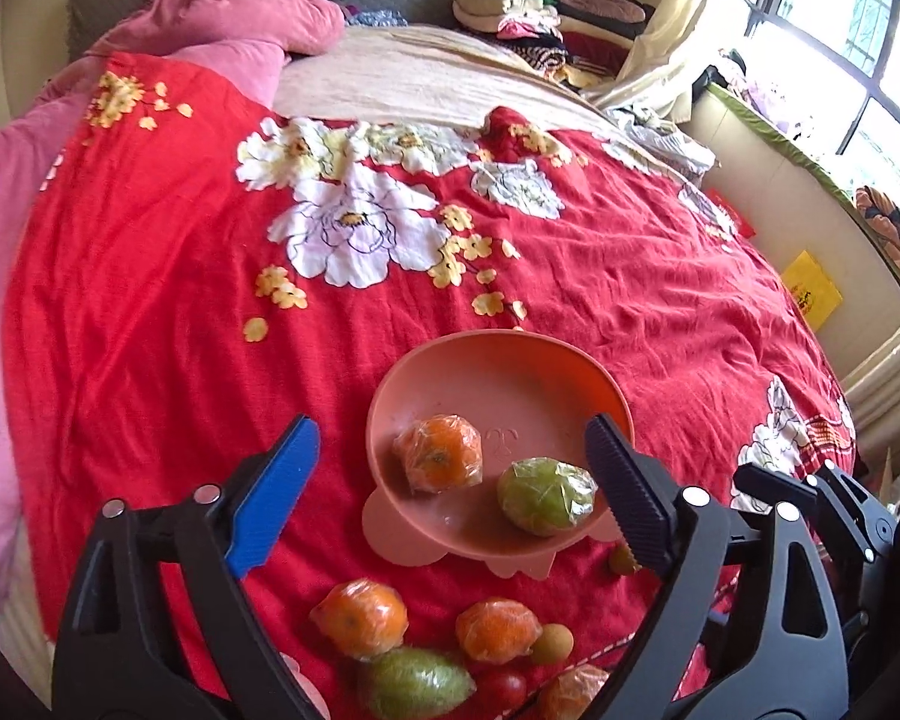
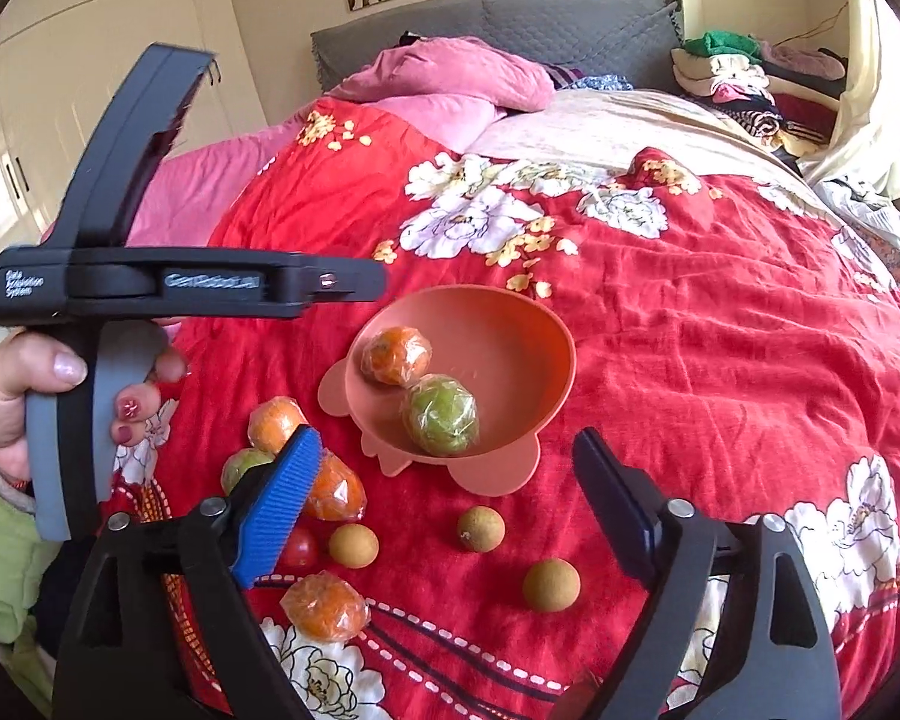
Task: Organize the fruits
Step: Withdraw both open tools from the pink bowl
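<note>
we see a salmon-pink bowl (image 2: 510, 324) with scalloped feet sitting on the red floral bedspread (image 2: 720, 330), holding one orange (image 2: 397, 355) and one green fruit (image 2: 441, 415), both wrapped in shiny clear film. on the spread in front of it lie more wrapped oranges (image 2: 325, 607), a small red fruit (image 2: 299, 547) and three tan round ones (image 2: 551, 585). our left gripper (image 1: 450, 468) and right gripper (image 2: 444, 480) both have jaws wide apart, nothing between the pads.
</note>
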`<state>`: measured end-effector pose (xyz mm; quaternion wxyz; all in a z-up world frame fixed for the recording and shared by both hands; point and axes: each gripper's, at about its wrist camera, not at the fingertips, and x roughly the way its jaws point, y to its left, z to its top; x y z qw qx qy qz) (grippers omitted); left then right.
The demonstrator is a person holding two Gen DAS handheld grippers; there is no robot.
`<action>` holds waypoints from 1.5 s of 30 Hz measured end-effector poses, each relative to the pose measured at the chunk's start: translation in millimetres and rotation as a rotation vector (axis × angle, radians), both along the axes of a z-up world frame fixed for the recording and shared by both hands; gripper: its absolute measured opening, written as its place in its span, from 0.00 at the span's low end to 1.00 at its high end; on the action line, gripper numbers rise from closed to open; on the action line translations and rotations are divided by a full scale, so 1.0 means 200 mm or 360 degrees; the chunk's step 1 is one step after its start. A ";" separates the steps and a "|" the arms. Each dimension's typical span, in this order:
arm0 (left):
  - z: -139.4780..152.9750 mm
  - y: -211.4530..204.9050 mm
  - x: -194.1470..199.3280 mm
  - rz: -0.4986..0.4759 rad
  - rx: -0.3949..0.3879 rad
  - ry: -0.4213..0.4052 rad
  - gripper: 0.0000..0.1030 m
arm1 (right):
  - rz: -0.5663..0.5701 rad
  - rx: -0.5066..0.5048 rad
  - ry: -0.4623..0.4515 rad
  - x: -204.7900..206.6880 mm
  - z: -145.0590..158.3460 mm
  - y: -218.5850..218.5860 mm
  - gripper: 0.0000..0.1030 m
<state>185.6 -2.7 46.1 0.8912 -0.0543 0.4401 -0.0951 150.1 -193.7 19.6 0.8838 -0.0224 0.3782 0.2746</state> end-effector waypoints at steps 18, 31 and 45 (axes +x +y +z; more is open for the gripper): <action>0.04 0.11 -0.24 0.0083 0.0032 -0.0085 0.90 | -0.0018 -0.0005 -0.0023 -0.12 0.02 -0.03 0.91; -0.08 0.15 -0.41 0.0091 0.0083 -0.0023 0.90 | 0.0057 -0.0056 0.0033 -0.22 -0.06 0.04 0.92; -0.24 0.18 -0.53 0.0067 0.0111 0.0095 0.90 | 0.0184 -0.0151 0.0143 -0.31 -0.25 0.16 0.90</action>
